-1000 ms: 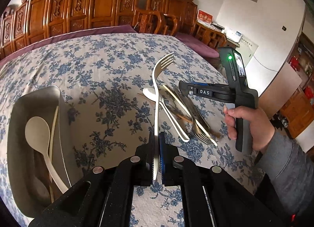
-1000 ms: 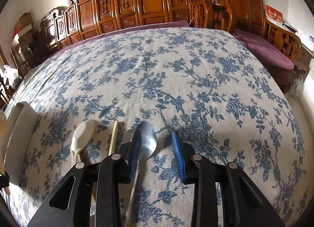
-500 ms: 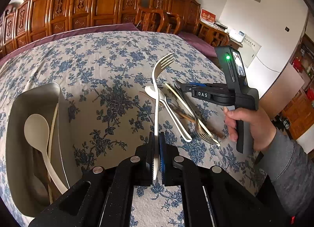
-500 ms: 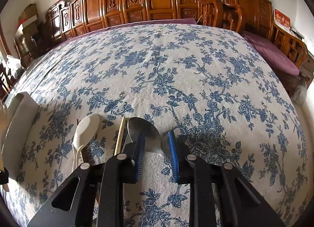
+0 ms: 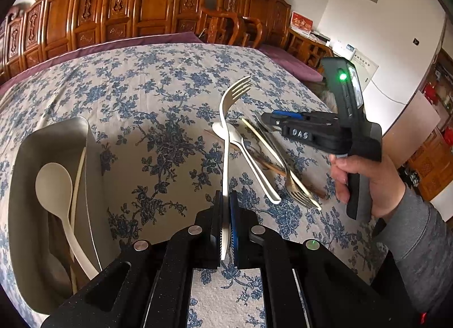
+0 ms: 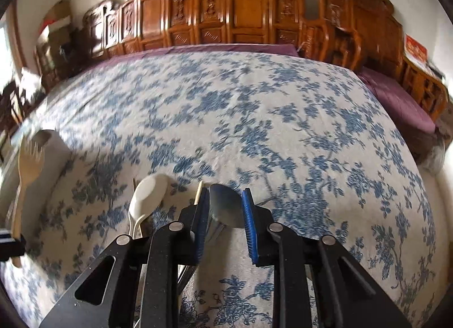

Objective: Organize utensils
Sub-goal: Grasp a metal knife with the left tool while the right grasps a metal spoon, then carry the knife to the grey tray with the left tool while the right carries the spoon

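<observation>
two grippers | left gripper (image 5: 225, 209) pinches cream fork (image 5: 226, 129) | right gripper (image 6: 223, 214) spread round metal spoon (image 6: 225, 206), handle hidden

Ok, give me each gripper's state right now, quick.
Left gripper: shut on the cream fork.
Right gripper: open, fingers either side of the metal spoon bowl, not clamped on it.

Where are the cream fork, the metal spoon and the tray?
cream fork (image 5: 225, 141): left wrist view, on its neck.
metal spoon (image 6: 226, 203): right wrist view, on its bowl.
tray (image 5: 70, 127): left wrist view, on its far rim.
</observation>
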`<action>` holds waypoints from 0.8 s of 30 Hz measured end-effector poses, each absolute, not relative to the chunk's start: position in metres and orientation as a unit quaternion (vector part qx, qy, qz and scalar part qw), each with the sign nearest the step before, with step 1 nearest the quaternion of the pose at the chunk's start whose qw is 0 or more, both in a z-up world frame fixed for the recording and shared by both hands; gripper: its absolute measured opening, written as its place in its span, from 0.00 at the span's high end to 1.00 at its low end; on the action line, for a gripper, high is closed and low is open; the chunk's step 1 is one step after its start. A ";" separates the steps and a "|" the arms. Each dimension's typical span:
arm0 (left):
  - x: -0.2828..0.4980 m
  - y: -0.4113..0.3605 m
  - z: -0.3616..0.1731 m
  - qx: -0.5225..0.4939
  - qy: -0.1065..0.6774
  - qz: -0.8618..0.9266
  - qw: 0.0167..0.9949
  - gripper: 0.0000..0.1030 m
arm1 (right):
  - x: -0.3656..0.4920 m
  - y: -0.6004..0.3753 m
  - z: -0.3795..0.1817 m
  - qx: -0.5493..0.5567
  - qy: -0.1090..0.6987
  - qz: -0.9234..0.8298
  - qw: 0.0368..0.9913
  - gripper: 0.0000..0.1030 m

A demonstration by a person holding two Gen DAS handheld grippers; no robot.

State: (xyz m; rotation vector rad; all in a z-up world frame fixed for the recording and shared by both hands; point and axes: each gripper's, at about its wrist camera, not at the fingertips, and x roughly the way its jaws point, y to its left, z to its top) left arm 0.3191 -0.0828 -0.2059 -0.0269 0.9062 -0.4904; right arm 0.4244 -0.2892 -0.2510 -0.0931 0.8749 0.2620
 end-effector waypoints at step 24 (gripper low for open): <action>0.319 -0.087 -0.209 -0.011 0.435 -0.235 0.869 0.96 | 0.447 -0.303 -0.264 -0.031 0.439 0.102 0.892 0.83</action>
